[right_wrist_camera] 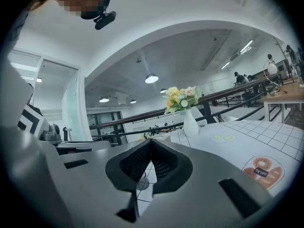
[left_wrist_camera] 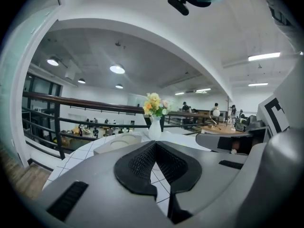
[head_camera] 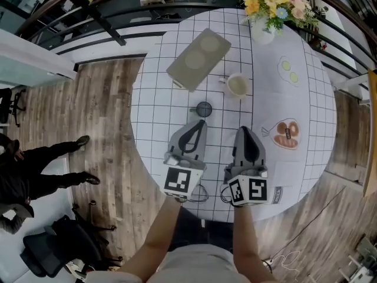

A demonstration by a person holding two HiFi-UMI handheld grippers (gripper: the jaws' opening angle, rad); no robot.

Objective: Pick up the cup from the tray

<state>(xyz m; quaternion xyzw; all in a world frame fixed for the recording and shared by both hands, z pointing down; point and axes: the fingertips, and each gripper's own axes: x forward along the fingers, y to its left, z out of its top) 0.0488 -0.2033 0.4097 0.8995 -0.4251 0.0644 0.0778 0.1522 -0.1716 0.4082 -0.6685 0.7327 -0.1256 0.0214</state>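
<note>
Tongs first: left tongs (head_camera: 201,122) are clenched, tips together, nothing between them. Right tongs (head_camera: 243,129) are likewise clenched and empty. We see both held side by side over the near part of the round tabletop (head_camera: 153,117), pointing toward 12 o'clock, near each other but apart. In the left gripper view the dark ribbed pads meet at the tip, and only the grid cloth shows through the gap behind them. The right gripper view shows the same.

Cup (head_camera: 237,85) is white and upright, with pale greenish liquid inside and its handle toward 9 o'clock. It stands on the tabletop, not on the tray (head_camera: 197,59). It sits at about 4 o'clock of the tray, just beside it, and we cannot tell if they touch. From the right tongs the cup is at 12 o'clock, apart from them. Tray is grey, rectangular, turned askew, with two round recesses.

Small dark round object (head_camera: 204,109) lies just off the left tongs' tip at 12 o'clock; we cannot tell what it is. Vase of flowers (head_camera: 272,7) stands at the tabletop's far edge, 1 o'clock. Donut print (head_camera: 287,134) is at 3 o'clock of the right tongs. Person (head_camera: 35,170) is on the wooden floor at 9 o'clock.
</note>
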